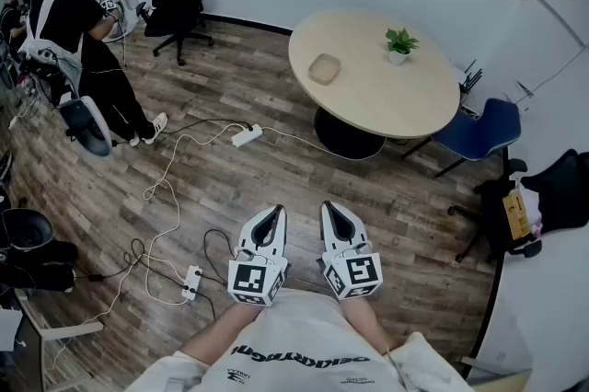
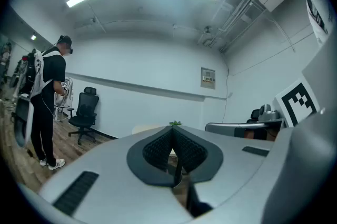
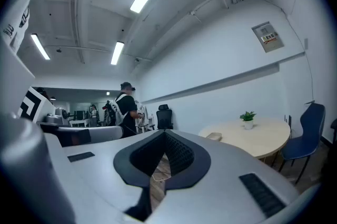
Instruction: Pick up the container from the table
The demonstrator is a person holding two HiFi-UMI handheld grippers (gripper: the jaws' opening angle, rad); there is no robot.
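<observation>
both tongs are pinched fully together with nothing between them. the left tongs [image 1: 272, 212] and the right tongs [image 1: 332, 208] sit side by side low in the head view, pointing level across the room. the container [image 1: 324, 68], a shallow tan tray, lies on the round bench [image 1: 396, 105], well apart from the tongs and toward its left edge in the head view. a potted plant [image 1: 400, 43] stands further along the top. by my reading the pickup is not yet begun, and the walk over comes first.

risks from here: loose cables [image 1: 170, 188] and a power strip [image 1: 247, 136] trail over the floor [image 1: 276, 169] between the tongs and the bench, so a foot could snag. meeting the tray with closed tongs would only shove it, so they must spread first. its low rim and pale colour against the bench could make a grip miss or slip.
</observation>
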